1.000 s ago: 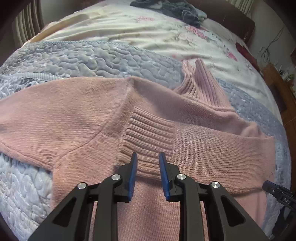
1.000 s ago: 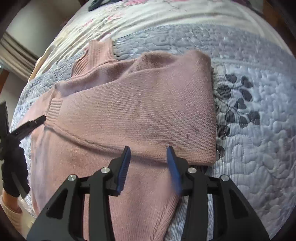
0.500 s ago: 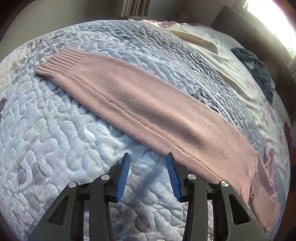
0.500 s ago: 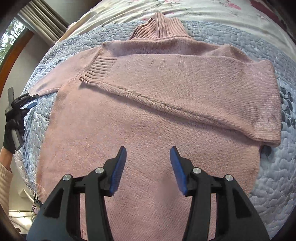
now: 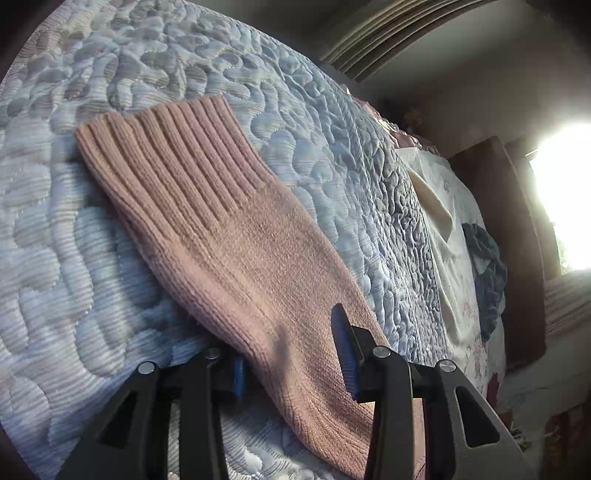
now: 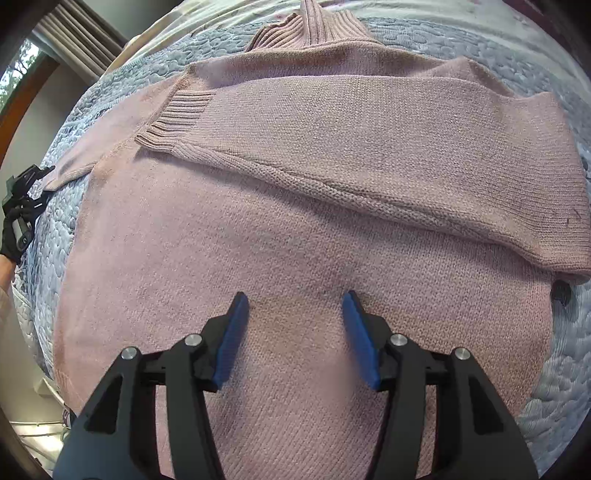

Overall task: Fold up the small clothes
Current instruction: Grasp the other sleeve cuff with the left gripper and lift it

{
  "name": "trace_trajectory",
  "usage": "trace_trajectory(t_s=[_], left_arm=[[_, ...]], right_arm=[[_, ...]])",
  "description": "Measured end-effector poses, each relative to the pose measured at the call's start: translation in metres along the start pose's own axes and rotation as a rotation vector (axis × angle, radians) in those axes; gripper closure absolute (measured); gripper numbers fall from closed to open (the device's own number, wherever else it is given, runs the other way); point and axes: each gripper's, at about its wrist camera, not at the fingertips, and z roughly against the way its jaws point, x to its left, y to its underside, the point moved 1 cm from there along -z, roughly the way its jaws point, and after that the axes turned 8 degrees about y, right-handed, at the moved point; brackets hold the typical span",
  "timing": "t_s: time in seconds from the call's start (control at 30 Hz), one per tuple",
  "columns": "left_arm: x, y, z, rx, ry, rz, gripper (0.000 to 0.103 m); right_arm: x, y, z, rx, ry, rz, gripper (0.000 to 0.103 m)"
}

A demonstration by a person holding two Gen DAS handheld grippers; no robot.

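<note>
A pink knit sweater (image 6: pixel 295 229) lies flat on the quilted bed, collar (image 6: pixel 317 22) at the far end. Its right sleeve (image 6: pixel 388 147) is folded across the chest, the ribbed cuff (image 6: pixel 173 118) pointing left. The other sleeve (image 5: pixel 236 251) stretches out over the quilt, ending in its ribbed cuff (image 5: pixel 166 155). My left gripper (image 5: pixel 291 354) is open and straddles this sleeve; the sleeve's edge partly hides the left finger. My right gripper (image 6: pixel 294 299) hovers open over the sweater's lower body, holding nothing. In the right wrist view the left gripper (image 6: pixel 26 184) shows at the sleeve's end.
The blue-grey quilt (image 5: pixel 332 147) covers the near part of the bed, with a floral sheet (image 5: pixel 443 206) beyond it. A dark blue garment (image 5: pixel 484 266) lies on that sheet near the brown headboard (image 5: pixel 517 236). A gloved hand (image 6: pixel 11 236) holds the left gripper.
My left gripper has travelled out along the left sleeve toward its cuff and dropped so the sleeve sits between its fingers. My right gripper has drawn closer to the sweater's body.
</note>
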Motion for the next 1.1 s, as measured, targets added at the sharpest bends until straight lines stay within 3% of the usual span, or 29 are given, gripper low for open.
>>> trace_trajectory(t_s=[0.17, 0.23, 0.3, 0.43, 0.53, 0.83, 1.1], left_arm=[[0.003, -0.014, -0.003, -0.011, -0.02, 0.014, 0.072], [0.005, -0.016, -0.002, -0.01, -0.037, 0.008, 0.086], [0.006, -0.016, 0.003, -0.014, -0.044, -0.004, 0.092], [-0.01, -0.009, 0.015, -0.028, -0.044, -0.095, 0.096], [-0.036, 0.005, 0.018, -0.011, -0.004, -0.176, 0.097], [-0.137, 0.089, 0.011, 0.121, 0.14, -0.422, 0.097], [-0.213, 0.203, -0.023, 0.27, 0.275, -0.533, 0.097]], right_arm=[[0.003, -0.001, -0.003, -0.008, 0.007, 0.001, 0.044], [0.002, -0.001, -0.003, -0.01, -0.004, -0.007, 0.044], [-0.001, -0.001, -0.003, -0.01, -0.019, -0.016, 0.044], [-0.004, -0.001, 0.0, -0.008, -0.035, -0.03, 0.046], [-0.007, 0.001, 0.006, -0.013, -0.039, -0.044, 0.046], [-0.008, 0.013, 0.031, -0.063, -0.019, -0.032, 0.047], [-0.027, 0.018, 0.039, -0.071, -0.01, -0.072, 0.046]])
